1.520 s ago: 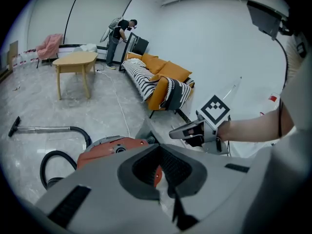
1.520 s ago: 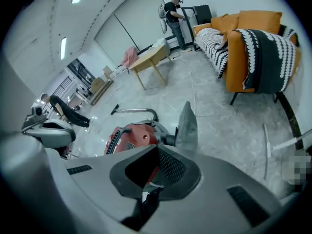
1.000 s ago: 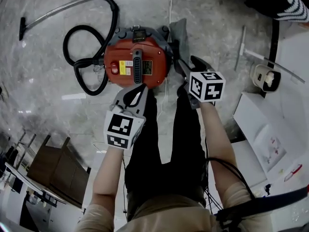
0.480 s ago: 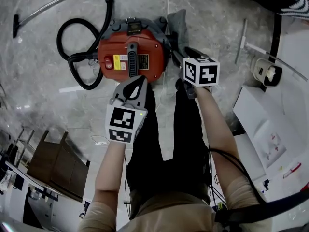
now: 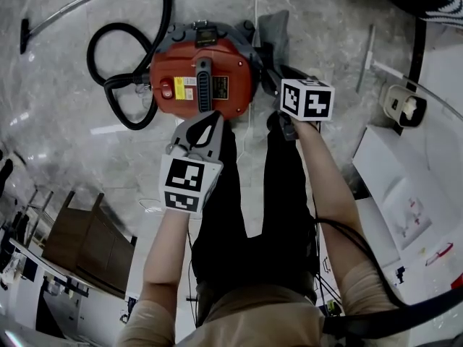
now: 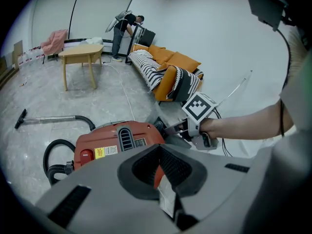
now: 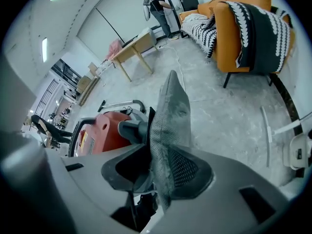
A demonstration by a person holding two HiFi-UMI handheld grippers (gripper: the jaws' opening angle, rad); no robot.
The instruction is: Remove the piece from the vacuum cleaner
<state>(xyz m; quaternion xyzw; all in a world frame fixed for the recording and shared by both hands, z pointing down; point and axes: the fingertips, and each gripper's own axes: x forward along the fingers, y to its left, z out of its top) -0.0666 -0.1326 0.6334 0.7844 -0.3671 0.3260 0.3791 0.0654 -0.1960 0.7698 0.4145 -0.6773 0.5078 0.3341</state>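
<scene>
The red vacuum cleaner (image 5: 202, 78) stands on the marble floor with its black hose (image 5: 123, 56) coiled to the left. A grey fabric piece (image 5: 273, 35) sticks up from its right side. My right gripper (image 5: 281, 85) reaches in beside the vacuum. In the right gripper view the grey piece (image 7: 170, 116) runs between the jaws of the right gripper (image 7: 156, 174), which are closing; a gap still shows at one pad. My left gripper (image 5: 197, 132) hovers open over the vacuum's near edge, nothing in it. Through the left gripper (image 6: 158, 167), the red body (image 6: 117, 140) shows.
An orange sofa (image 6: 170, 67) with a striped throw and a wooden table (image 6: 80, 52) stand farther off, with a person (image 6: 124, 30) at the back wall. A white device (image 5: 401, 107) and a thin white rod (image 5: 365, 49) lie on the floor at right. The vacuum's wand (image 5: 65, 9) lies at far left.
My right gripper has moved forward, from the vacuum's near right corner up along its right side to the grey piece. The left gripper has barely shifted.
</scene>
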